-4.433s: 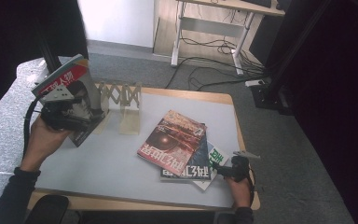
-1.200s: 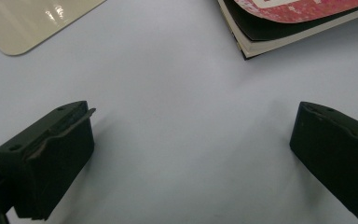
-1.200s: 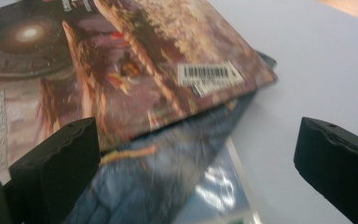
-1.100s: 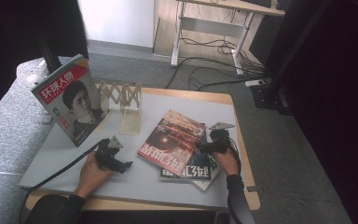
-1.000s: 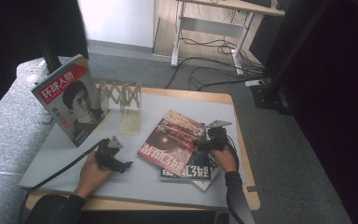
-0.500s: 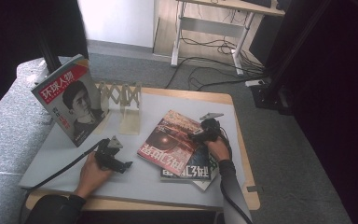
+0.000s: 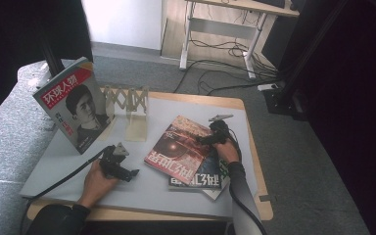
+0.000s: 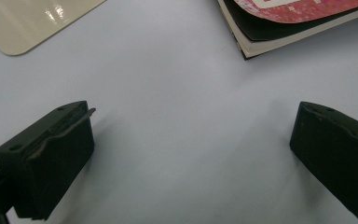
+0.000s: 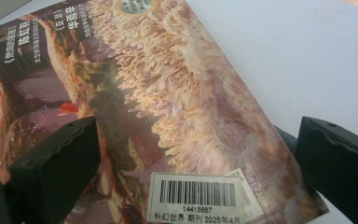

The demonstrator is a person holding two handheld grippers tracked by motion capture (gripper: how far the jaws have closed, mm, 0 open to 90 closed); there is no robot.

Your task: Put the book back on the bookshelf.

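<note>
Here the right gripper has its jaws spread wide over the corner of the red magazine, one jaw above the cover and the other off its edge, and whether either touches the paper is hard to tell. That magazine tops a small stack at the right of the grey mat. The left gripper rests low over bare mat with its jaws wide apart on nothing, near the stack; another magazine stands upright beside a wooden rack.
</note>
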